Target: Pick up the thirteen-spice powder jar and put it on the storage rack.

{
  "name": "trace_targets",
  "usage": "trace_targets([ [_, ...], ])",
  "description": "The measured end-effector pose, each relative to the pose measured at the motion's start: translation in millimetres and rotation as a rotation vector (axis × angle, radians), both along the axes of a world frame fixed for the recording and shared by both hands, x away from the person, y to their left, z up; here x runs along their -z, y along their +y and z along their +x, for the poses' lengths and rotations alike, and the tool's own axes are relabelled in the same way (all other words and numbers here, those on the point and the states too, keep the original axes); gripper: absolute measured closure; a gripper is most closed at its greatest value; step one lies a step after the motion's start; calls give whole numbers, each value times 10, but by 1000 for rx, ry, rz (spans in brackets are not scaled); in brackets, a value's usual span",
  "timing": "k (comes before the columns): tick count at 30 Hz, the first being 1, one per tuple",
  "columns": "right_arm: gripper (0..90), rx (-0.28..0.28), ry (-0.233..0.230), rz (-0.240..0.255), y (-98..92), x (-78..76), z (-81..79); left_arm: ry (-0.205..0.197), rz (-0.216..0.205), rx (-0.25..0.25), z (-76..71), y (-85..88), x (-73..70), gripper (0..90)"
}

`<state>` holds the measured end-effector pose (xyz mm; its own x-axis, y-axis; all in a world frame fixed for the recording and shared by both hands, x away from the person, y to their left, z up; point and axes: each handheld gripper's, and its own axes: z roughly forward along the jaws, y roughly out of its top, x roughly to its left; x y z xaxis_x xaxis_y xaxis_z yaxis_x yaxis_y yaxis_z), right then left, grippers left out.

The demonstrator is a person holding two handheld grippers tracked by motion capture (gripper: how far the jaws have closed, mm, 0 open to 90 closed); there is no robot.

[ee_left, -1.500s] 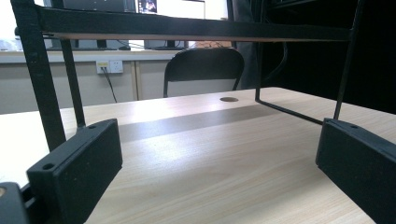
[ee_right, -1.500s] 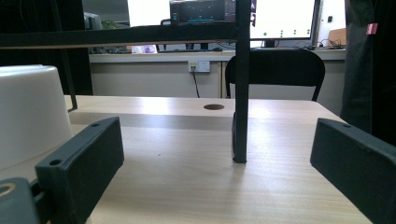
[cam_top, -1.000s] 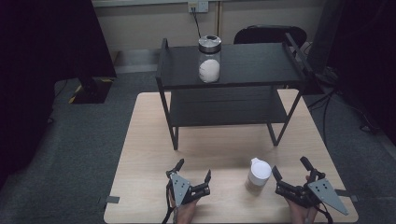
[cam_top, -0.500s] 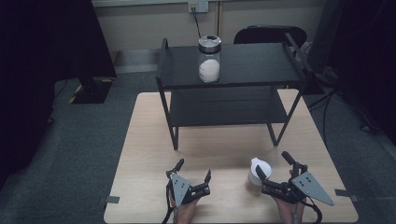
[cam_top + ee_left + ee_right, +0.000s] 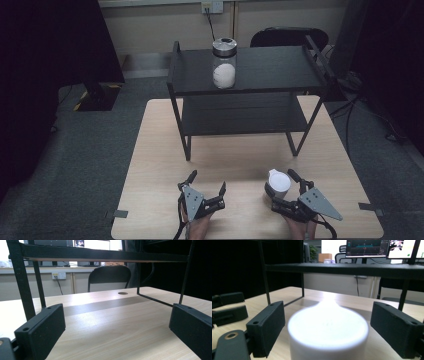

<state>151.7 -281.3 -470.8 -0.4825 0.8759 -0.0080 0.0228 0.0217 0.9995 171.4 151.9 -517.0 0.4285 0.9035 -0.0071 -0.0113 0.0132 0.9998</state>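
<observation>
Right gripper has moved in from the table's right edge to the white cup; its jaws have just been closing, with the cup between them. In the right gripper view the pads stand just beside the cup with a gap on each side, so no grip yet. The cup stands upright on the table, near the front edge, right of centre.

Black shelf rack holds a glass jar with white contents on its top tier.

Left gripper rests on the table, jaws spread, nothing between them.

Progress, judged: reach done; clamping, lifting and placing the cup remain.

Writing: no label or brand readable on the cup or jar.
</observation>
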Motion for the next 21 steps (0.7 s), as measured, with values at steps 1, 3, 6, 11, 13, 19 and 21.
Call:
trace_targets([
  [1,133,-2,9,-2,0,10,3,0,0,0,0,0,0,1],
  [3,144,-9,33,-2,-4,22,11,0,0,0,0,0,0,1],
  [6,190,-7,32,-5,5,86,-21,0,1,0,0,0,-1,1],
  [11,215,1,26,-18,14,118,-62,0,1,0,0,0,-1,1],
  [13,227,9,12,-23,21,134,-81,0,1,0,0,0,-1,1],
  [19,289,-1,31,-27,-9,96,-59,0,1,0,0,0,-1,1],
  [21,299,-7,35,-30,-21,84,-47,0,0,0,0,0,0,1],
])
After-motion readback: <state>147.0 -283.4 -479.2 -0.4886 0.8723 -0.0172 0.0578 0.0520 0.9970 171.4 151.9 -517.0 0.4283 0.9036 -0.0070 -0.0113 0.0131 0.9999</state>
